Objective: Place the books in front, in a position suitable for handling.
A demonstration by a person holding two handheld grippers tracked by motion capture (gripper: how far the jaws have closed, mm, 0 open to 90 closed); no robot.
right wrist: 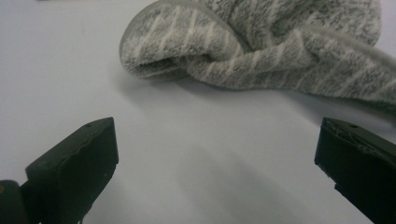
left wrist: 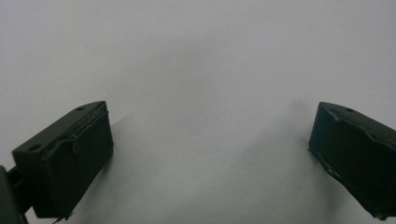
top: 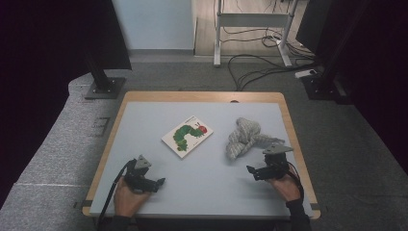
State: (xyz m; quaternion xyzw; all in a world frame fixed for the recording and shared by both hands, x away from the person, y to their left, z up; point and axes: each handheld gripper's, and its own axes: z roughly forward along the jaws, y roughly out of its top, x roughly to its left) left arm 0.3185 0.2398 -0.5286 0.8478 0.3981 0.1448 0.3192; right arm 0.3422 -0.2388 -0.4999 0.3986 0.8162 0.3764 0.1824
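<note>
- Towel (top: 246, 137): a grey terry cloth with thin pale stripes, bunched and twisted into a soft lump, lies on the right part of the table, just far of the right gripper.
- In the right gripper view the towel (right wrist: 261, 51) shows a looped, fuzzy pile, a rolled hem along its edge and a fold that opens like a small pocket at its left end; it rests flat on the tabletop, apart from both jaws.
- Right gripper (top: 255, 172), black hard plastic with a grey three-cornered plate on top, is held in the person's right hand (top: 285, 186) near the right near corner; its blocky jaws stand wide apart with nothing between them (right wrist: 217, 172).
- Left gripper (top: 158, 183), of the same build, sits in the left hand (top: 126, 197) at the near left of the table; its jaws are spread wide (left wrist: 210, 158) over bare tabletop, holding nothing.
- Table (top: 202, 192) has a smooth, matte pale grey top with a light wooden rim.
- Picture book (top: 187, 135), a thin white rectangle with a green caterpillar and red head on its cover, lies flat and turned askew at the middle of the table, left of the towel and well apart from it.
- Nothing lies between the right gripper and the towel.
- Beyond the far edge are grey carpet, black stand bases (top: 103, 88) and loose cables (top: 260, 62).
</note>
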